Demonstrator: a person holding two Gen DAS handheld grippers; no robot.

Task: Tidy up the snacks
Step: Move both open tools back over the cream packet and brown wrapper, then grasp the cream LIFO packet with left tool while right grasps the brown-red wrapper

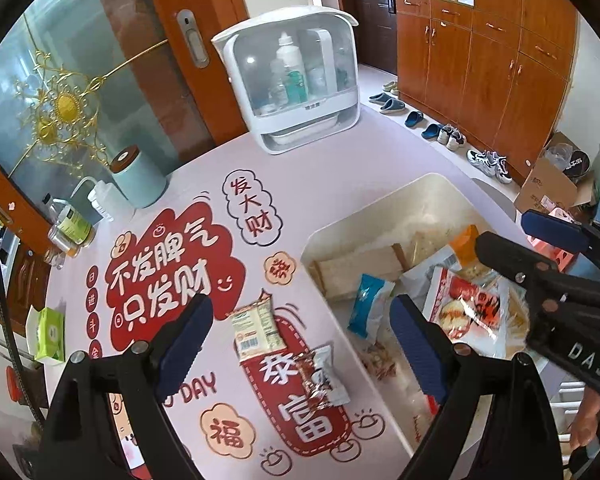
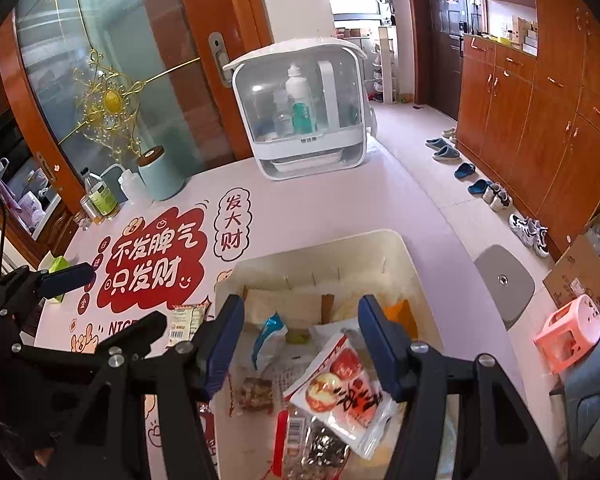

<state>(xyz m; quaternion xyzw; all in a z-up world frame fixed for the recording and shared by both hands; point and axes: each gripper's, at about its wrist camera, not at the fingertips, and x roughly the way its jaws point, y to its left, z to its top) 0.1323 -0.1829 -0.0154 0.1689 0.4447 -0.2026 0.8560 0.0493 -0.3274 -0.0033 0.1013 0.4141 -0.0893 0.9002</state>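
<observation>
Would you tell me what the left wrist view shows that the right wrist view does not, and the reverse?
Only the left wrist view shows the brown-and-white snack packet lying on the tablecloth beside the bin. Only the right wrist view shows the grey chair seat and the dark seaweed-like packet in the bin. Both show the cream bin, the blue packet, the red-and-white packet and the yellow packet.

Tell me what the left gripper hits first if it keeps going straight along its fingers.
Probably a snack packet on the table: the left gripper, open and empty, frames the yellow-white packet and the brown-and-white packet, both outside the white bin. Which comes first is unclear; depth is hard to judge.
</observation>
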